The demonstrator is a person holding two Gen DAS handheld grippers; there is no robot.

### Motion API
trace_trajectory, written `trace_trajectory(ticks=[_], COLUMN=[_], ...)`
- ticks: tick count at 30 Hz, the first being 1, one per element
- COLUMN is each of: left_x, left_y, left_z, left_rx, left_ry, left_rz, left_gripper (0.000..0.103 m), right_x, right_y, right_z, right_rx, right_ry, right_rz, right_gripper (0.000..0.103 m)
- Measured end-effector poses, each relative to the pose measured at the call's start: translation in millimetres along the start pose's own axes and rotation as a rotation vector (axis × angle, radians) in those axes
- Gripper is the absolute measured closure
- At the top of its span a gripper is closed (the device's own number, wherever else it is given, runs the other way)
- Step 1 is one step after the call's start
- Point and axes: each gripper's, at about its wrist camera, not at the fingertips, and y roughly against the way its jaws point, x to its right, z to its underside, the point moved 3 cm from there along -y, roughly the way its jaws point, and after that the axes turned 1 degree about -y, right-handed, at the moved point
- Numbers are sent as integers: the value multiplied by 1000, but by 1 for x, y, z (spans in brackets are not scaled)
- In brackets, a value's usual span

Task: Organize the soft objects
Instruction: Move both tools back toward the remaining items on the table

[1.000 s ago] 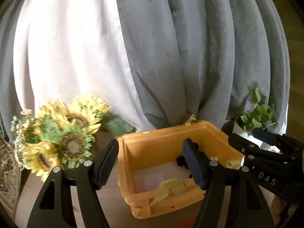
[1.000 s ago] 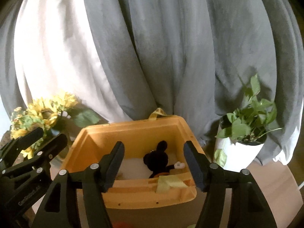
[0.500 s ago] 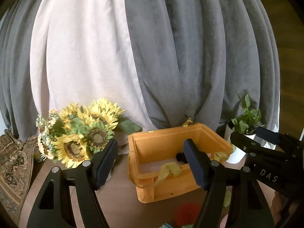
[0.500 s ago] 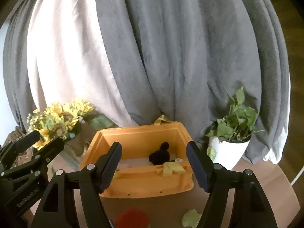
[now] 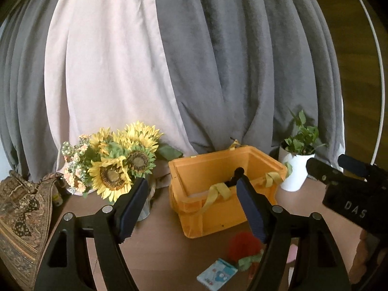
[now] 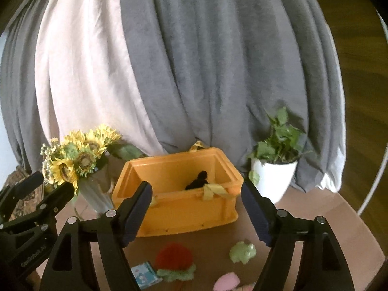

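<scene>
A black plush (image 6: 197, 181) already lies in the orange bin (image 6: 179, 215), only its top showing over the near wall. More soft things wait loose on the desk (image 6: 315, 220) in front of the bin: a red plush (image 6: 173, 257) with green felt under it, a pale green toy (image 6: 243, 254) to its right, and a pink piece (image 6: 226, 282) cut off by the bottom edge. A small blue card (image 6: 144, 274) lies just left of the red plush.

Both tools are back from the bin, so this looks like the gap between one drop and the next pick. The left hand-held gripper (image 5: 191, 212) and the right hand-held gripper (image 6: 196, 214) have just been opening; each now stands about half spread with nothing between the pads. The next move likely calls for dipping toward one loose item, the red plush being nearest the middle, and closing gently on it.

The bin floor is hidden, so what else it holds cannot be told. The pink piece is too cropped to identify. Sunflowers (image 6: 75, 160) and a potted plant (image 6: 276, 160) flank the bin, a curtain (image 6: 194, 72) behind.
</scene>
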Motion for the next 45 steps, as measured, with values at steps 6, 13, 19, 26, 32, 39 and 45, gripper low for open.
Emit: trace_trajectory(ticks=[6,13,19,26,32,39,45], left_x=[0,-1,-3,-4,-4,4,12], left_y=[15,23,23,19,8,-15,-31], left_z=[11,27,44,63,81,107,129], left_rx=[15,1,-31,-73,-118,-193,-237], left_ry=[-51,-71,-88,-110,-144,-183,-228], left_rz=[20,66,112,166,209,255,267], left_gripper=[24,24,24,24,24,24,24], right_x=[2,7,7,3,5,9,16], right_y=[24,41,47,59,57,47,38], right_z=[16,37,58,80,99,127,157], right_rx=[10,-2,-37,-31,-69,-138,-205], right_ry=[-52,-100,-137,-146,-182,-209,-246], right_rz=[49,123,165,229,271,332,376], right_gripper=[26,26,26,26,26,26,26])
